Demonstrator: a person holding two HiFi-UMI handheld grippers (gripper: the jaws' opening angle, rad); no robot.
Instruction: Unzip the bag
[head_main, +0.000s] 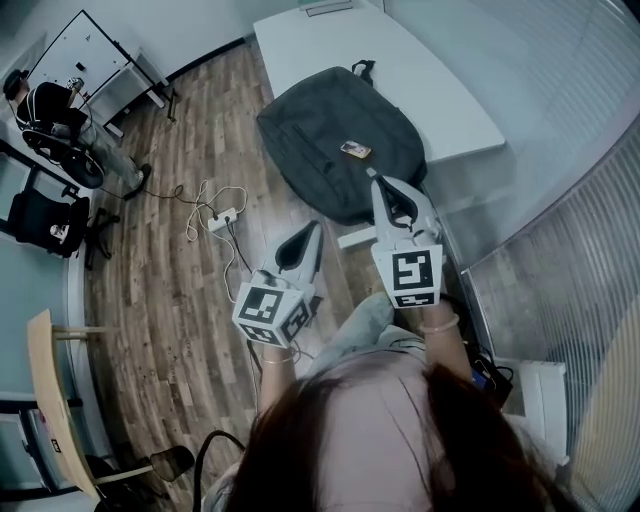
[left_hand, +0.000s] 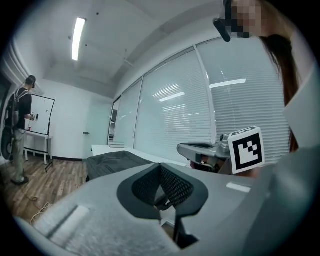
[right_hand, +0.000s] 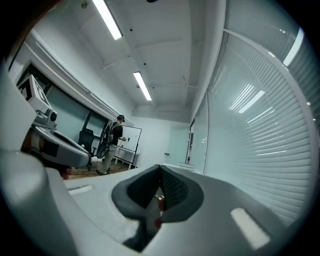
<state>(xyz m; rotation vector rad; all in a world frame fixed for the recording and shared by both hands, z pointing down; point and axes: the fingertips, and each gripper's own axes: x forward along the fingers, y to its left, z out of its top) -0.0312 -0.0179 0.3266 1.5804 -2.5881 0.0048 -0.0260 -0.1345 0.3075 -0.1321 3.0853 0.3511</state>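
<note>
Head view: the bag (head_main: 330, 130) lies flat on the near corner of the white table (head_main: 450, 95), with its lower part hanging past the table edge; there's loads of open wood floor (head_main: 180, 300) to the left, with only a power strip and cables (head_main: 222, 217) on it, while the blinds (head_main: 560, 250) box in the right side; the left gripper (head_main: 310, 230) is out over the floor, short of the bag, and the right gripper (head_main: 377, 183) has its tip over the bag's near edge.

Left gripper view: left gripper (left_hand: 161, 167) points level, jaws pressed together on nothing; the bag (left_hand: 117, 161) sits ahead and to the left on the table, the right gripper (left_hand: 197, 148) just off to the right.

Right gripper view: right gripper (right_hand: 160, 167) is level too, jaws closed, nothing visibly pinched; the blinds (right_hand: 260, 135) run close along the right.
</note>
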